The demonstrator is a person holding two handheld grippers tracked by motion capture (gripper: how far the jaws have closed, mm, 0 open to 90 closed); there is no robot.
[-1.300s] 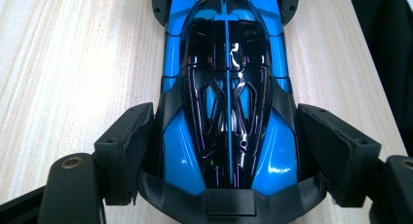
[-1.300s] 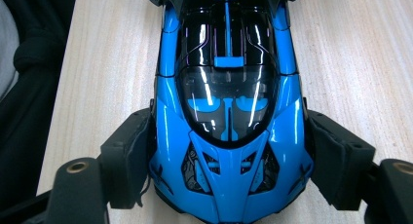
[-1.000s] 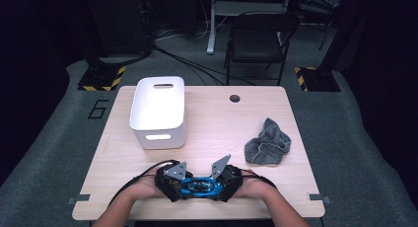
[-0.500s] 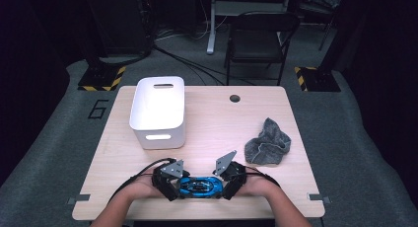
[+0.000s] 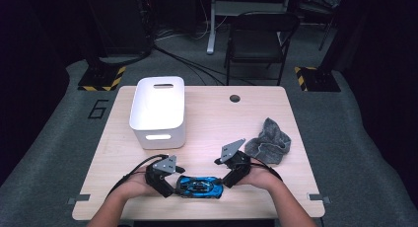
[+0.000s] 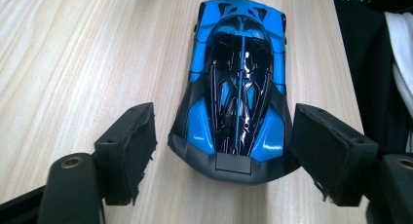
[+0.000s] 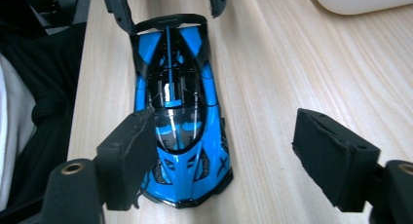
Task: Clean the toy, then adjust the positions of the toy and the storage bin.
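Observation:
A blue and black toy car (image 5: 199,186) lies flat on the wooden table (image 5: 212,123) near its front edge. My left gripper (image 5: 167,180) is at the car's left end. In the left gripper view the car's tail (image 6: 234,136) sits between the pads of the left gripper (image 6: 226,136); the jaws have just closed a little, with a gap still at the left pad. My right gripper (image 5: 231,170) hovers tilted above the car's right end. Its jaws (image 7: 226,141) have also just narrowed but stand open, over the car's nose (image 7: 182,165) without pressing it.
A white bin (image 5: 158,111) stands at the table's back left, empty as far as I see. A crumpled grey cloth (image 5: 268,140) lies at the right. A round hole (image 5: 234,98) is near the far edge, and a black chair (image 5: 256,34) stands beyond it.
The right gripper has lifted and drawn a little to the right, away from the car's end. The left gripper and the car have stayed where they were.

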